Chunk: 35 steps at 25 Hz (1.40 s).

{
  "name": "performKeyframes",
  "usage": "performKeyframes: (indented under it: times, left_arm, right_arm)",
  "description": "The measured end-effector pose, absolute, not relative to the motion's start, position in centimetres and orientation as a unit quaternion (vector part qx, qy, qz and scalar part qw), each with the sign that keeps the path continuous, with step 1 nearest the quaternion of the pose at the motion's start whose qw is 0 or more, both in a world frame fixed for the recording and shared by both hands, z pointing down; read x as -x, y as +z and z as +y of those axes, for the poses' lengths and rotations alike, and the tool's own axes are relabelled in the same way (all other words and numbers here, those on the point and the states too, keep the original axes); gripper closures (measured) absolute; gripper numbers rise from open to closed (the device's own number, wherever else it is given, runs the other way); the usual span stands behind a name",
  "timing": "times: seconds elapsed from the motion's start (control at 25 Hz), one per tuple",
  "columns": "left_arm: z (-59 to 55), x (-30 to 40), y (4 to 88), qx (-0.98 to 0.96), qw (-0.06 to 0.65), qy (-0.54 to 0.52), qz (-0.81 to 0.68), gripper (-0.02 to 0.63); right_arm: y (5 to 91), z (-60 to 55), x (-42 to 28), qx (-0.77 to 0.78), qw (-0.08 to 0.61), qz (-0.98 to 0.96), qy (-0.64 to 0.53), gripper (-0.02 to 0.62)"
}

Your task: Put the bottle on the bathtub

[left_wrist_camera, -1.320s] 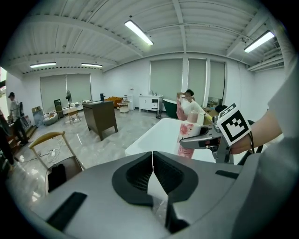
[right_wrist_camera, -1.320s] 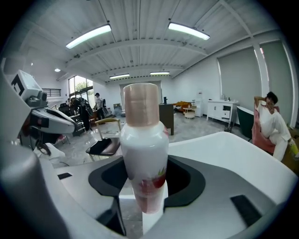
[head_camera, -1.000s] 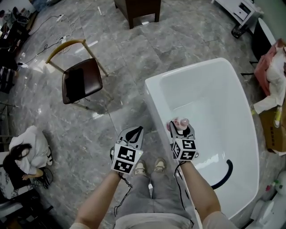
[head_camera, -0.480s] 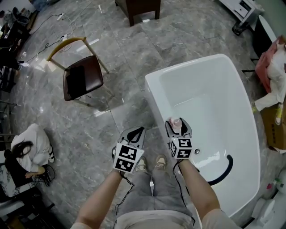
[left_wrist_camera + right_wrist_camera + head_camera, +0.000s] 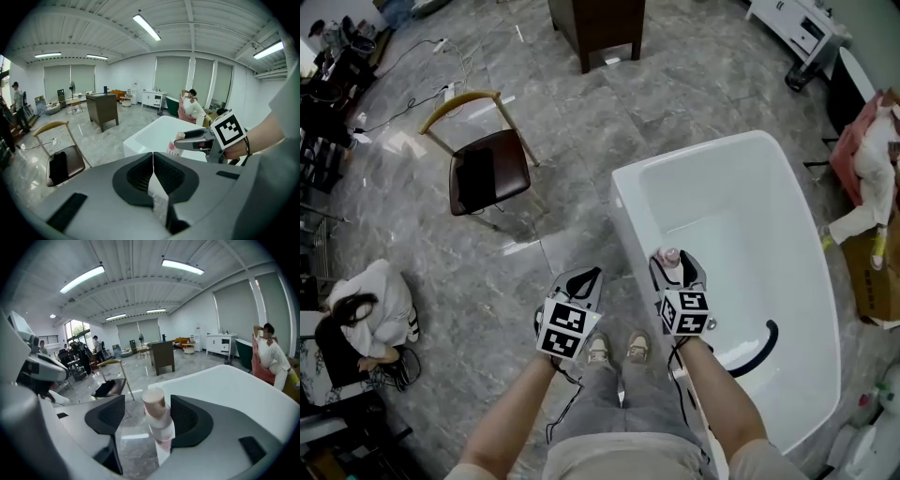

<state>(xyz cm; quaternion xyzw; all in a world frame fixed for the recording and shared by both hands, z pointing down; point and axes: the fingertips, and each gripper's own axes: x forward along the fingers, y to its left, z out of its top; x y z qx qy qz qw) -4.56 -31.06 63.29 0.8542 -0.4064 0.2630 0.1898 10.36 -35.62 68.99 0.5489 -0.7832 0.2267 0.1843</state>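
Bottle (image 5: 671,257) sat pinched in the right hand-held gripper (image 5: 678,266) above the bathtub (image 5: 630,234) rim, left hand-held gripper (image 5: 589,275) clenched empty; released off-centre, it would likely topple off the narrow rim.

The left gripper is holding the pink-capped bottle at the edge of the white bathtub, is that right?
Not quite: it is the right gripper that holds the bottle at the edge of the bathtub, as the right gripper view shows. The left gripper is shut and empty.
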Motion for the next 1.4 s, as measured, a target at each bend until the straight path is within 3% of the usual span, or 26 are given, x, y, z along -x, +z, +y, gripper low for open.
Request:
performKeyframes:
  times: [0.28,0.4,0.48,0.6,0.88,1.2,1.4]
  left_arm:
    - [-31.5,5.4,56.5,-0.862,0.158,0.237,-0.419,0.584]
    - [-31.2,5.9,53.4,-0.864,0.136,0.228,-0.428,0.584]
    - [-30.7,5.9,50.8,-0.868,0.113,0.225,-0.428,0.584]
    - [-29.9,5.6,46.6,-0.876,0.062,0.216,-0.426,0.584]
    - [-27.3,4.0,37.6,-0.888,-0.051,0.185,-0.418,0.584]
    - [-24.6,3.3,30.4,-0.905,-0.071,0.128,-0.399,0.584]
    - [-23.6,3.8,26.8,-0.886,-0.14,0.125,-0.425,0.584]
  right_arm:
    - [59.3,-35.5,-8.8,-0.514,0.137,-0.821,0.205,0.292]
    - [55.0,-34.4,-8.4,-0.507,0.126,-0.832,0.187,0.385]
    - [52.3,-33.3,-8.2,-0.503,0.118,-0.836,0.185,0.488]
    - [47.9,-32.1,-8.1,-0.5,0.098,-0.841,0.183,0.529]
    - [38.3,-27.8,-7.2,-0.472,0.097,-0.87,0.103,0.555]
    - [28.4,-23.7,-6.1,-0.461,0.062,-0.885,-0.011,0.566]
    - [25.3,-21.6,-6.7,-0.457,0.052,-0.888,-0.018,0.566]
